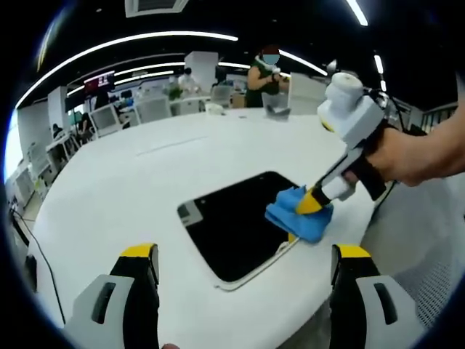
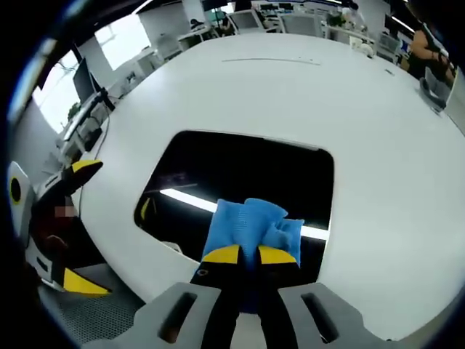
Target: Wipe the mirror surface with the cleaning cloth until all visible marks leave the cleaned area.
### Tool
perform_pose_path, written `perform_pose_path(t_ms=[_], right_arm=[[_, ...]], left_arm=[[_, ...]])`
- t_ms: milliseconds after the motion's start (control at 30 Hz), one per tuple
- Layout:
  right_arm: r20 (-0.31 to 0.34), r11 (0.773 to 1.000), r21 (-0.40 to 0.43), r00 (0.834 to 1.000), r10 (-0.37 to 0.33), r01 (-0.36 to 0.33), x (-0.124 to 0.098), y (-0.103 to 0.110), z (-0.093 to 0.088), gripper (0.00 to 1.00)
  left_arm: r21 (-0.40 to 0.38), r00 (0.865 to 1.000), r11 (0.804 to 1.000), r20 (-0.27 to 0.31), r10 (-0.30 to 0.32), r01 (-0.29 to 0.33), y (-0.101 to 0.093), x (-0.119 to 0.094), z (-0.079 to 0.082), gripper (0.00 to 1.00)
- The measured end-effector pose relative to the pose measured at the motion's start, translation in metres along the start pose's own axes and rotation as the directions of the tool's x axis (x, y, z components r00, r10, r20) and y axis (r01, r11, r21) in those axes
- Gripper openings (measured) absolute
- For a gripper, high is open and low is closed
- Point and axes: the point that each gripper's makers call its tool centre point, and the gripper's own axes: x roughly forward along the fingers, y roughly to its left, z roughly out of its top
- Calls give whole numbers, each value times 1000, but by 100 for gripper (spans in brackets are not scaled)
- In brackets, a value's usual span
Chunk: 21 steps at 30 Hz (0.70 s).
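The mirror point(image 1: 229, 229) is a dark rounded rectangle lying flat on the white table point(image 1: 131, 189). A blue cleaning cloth point(image 1: 296, 213) rests on its right edge, with my right gripper point(image 1: 314, 202) shut on it and a hand point(image 1: 410, 156) holding that gripper. My left gripper point(image 1: 245, 253) hovers open over the near side of the table, nothing between its jaws. In the right gripper view the cloth point(image 2: 251, 224) is pinched in the right gripper point(image 2: 249, 254) over the mirror point(image 2: 240, 171). The left gripper point(image 2: 69, 225) stands open at the left. No marks can be made out on the glass.
The table edge point(image 1: 341, 291) runs close to the mirror on the near right side, with grey floor point(image 1: 429, 247) beyond. Desks with monitors point(image 1: 105, 116) and a standing person point(image 1: 265, 76) are far behind the table. A thin seam line point(image 2: 272, 61) crosses the far tabletop.
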Motion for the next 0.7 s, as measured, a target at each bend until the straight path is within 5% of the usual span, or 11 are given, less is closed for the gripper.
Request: perform_pose_path(t_ms=[233, 700], right_arm=[[0, 1000, -15, 1000, 16, -16, 4, 16, 2, 2], [-4, 998, 2, 998, 64, -64, 13, 46, 11, 2]], left_arm=[[47, 1000, 999, -5, 12, -11, 18, -11, -6, 99], [8, 1000, 1000, 15, 20, -20, 34, -22, -7, 99]])
